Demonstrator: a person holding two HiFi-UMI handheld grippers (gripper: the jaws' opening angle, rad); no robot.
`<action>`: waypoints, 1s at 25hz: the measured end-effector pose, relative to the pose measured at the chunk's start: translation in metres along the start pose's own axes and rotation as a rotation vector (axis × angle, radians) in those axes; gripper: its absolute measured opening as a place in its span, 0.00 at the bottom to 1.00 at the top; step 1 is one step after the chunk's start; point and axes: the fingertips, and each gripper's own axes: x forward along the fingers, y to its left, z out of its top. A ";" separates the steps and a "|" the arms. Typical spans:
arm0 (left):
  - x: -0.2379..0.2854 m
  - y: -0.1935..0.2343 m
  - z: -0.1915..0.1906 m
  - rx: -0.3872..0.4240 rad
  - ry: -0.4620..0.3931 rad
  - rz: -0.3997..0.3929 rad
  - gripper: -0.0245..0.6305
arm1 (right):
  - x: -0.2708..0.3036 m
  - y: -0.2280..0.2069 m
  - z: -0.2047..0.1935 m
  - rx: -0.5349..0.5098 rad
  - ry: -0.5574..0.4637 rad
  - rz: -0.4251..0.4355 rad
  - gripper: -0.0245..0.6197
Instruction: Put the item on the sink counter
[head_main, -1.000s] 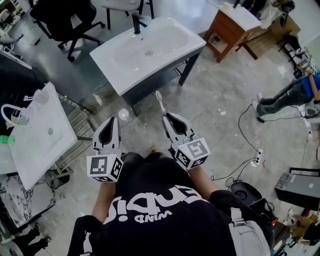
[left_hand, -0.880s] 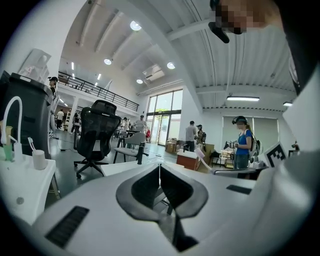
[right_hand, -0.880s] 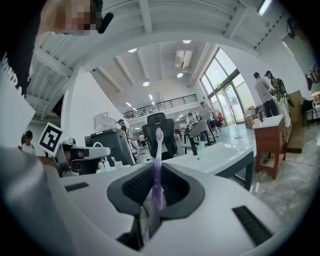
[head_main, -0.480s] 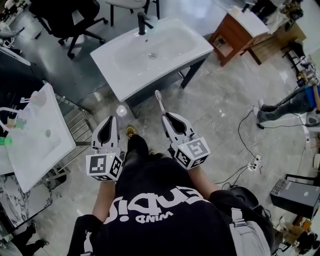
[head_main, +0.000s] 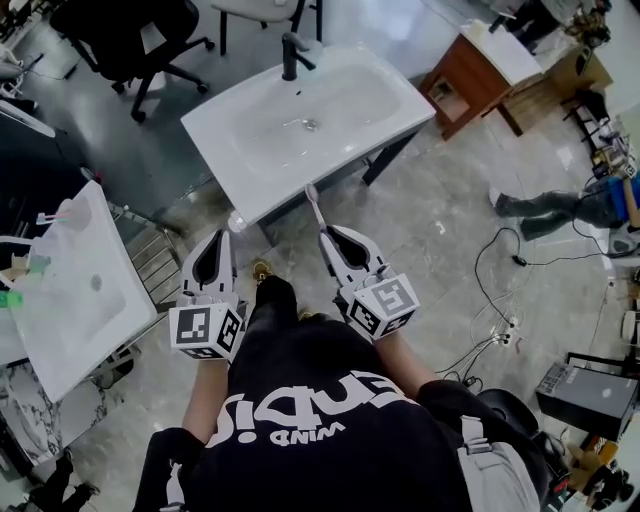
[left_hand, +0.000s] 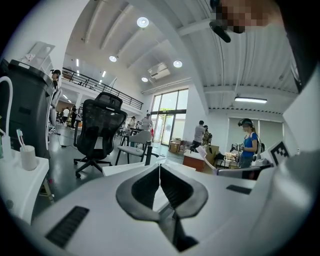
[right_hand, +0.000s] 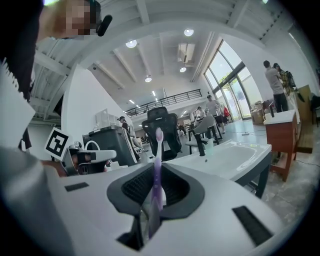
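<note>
The white sink counter (head_main: 240, 150) with a black faucet (head_main: 292, 55) stands just ahead of both grippers in the head view. My right gripper (head_main: 324, 234) is shut on a purple toothbrush (head_main: 314, 203), whose bristle head points up and forward, close to the counter's near edge. The right gripper view shows the toothbrush (right_hand: 158, 145) upright between the jaws of the right gripper (right_hand: 156, 172), with the sink counter (right_hand: 230, 157) ahead on the right. My left gripper (head_main: 214, 252) is shut and holds nothing; the jaws of the left gripper (left_hand: 160, 172) touch.
A second white sink (head_main: 70, 290) with cups stands at the left. A black office chair (head_main: 120, 30) is behind the counter, a wooden cabinet (head_main: 480, 60) at the back right. Cables (head_main: 490, 300) and a black box (head_main: 585, 395) lie on the floor at right, near a person's legs (head_main: 560, 205).
The view has moved forward, so the sink counter now lies closer to both grippers. The toothbrush stays gripped in the right gripper; the left stays shut.
</note>
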 end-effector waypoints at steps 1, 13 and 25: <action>0.004 0.005 0.000 -0.003 0.005 -0.001 0.07 | 0.008 0.000 0.002 0.001 -0.002 0.003 0.13; 0.072 0.068 0.033 -0.025 -0.021 -0.018 0.07 | 0.110 0.001 0.037 -0.018 0.011 0.047 0.13; 0.102 0.107 0.058 -0.027 -0.017 -0.048 0.07 | 0.170 0.000 0.067 -0.038 -0.027 0.028 0.13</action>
